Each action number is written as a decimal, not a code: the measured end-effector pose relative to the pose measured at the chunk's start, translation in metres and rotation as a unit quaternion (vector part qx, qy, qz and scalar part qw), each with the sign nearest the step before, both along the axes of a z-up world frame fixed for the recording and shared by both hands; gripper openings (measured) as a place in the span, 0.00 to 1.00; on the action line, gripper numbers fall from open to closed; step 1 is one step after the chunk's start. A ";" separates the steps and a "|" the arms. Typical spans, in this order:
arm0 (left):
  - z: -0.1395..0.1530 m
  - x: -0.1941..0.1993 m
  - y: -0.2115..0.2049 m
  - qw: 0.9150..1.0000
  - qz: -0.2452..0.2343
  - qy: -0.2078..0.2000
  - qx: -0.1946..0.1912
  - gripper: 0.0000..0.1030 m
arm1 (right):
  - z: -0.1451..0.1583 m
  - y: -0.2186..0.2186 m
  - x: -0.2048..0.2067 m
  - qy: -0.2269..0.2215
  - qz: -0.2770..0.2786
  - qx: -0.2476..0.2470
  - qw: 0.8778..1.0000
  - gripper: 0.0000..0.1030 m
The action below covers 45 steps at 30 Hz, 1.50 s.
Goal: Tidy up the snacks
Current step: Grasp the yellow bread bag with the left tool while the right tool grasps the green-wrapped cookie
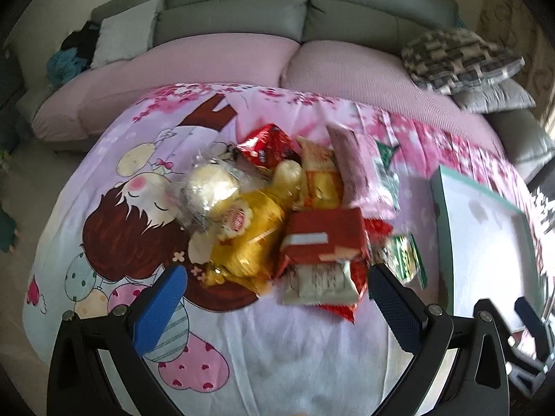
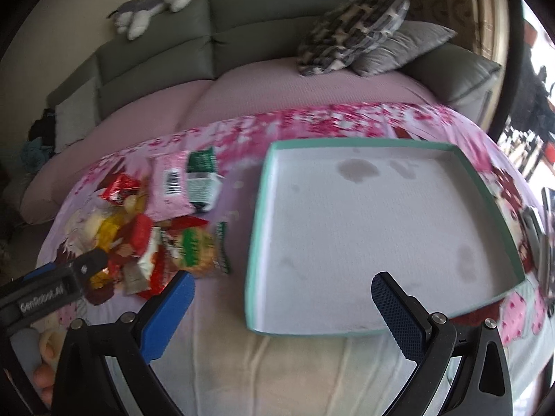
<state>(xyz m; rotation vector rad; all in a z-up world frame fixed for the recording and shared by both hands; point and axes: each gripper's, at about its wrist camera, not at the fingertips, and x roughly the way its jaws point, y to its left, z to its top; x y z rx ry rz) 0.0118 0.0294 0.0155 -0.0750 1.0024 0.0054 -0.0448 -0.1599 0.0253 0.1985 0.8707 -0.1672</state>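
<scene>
Crinkly foil and plastic fill my left wrist view: the heap of wrapped snacks [image 1: 288, 218] lies in the middle of the table under its pink cartoon-printed cloth [image 1: 114, 228]. I can pick out a yellow foil bag [image 1: 248, 239], a flat red packet [image 1: 324, 235], a clear-wrapped pale round bun [image 1: 208, 187] and a small green packet [image 1: 406, 256] at the near right edge of the pile. My left tool [image 1: 277, 287] hangs just before the heap with its blue pads spread wide, released and carrying nothing. The shallow white cardboard box with a teal rim [image 1: 442, 215] sits to the right, near the pile but apart from it.

From the right wrist view, that box [image 2: 260, 228] shows its whole floor, stained in a few spots and holding no snack at all. The snacks [image 2: 156, 228] are bunched to its left, with a pink packet [image 2: 171, 187] at the far side. My right tool [image 2: 282, 298] hovers over the near edge of the box, fingers apart and empty.

I judge the sorting barely begun: nothing is in the box, and every packet is left to move.
</scene>
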 end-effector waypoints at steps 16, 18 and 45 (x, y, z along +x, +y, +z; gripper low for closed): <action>-0.009 0.045 0.055 0.997 0.043 0.038 -0.047 1.00 | -0.018 0.048 0.048 0.020 0.091 0.038 0.995 0.89; -0.016 0.052 0.059 0.996 0.050 0.056 -0.055 1.00 | -0.022 0.049 0.054 0.030 0.090 0.038 0.995 0.87; -0.048 0.069 0.048 0.988 0.026 0.125 -0.088 0.51 | -0.052 0.056 0.087 0.088 0.113 0.049 0.988 0.56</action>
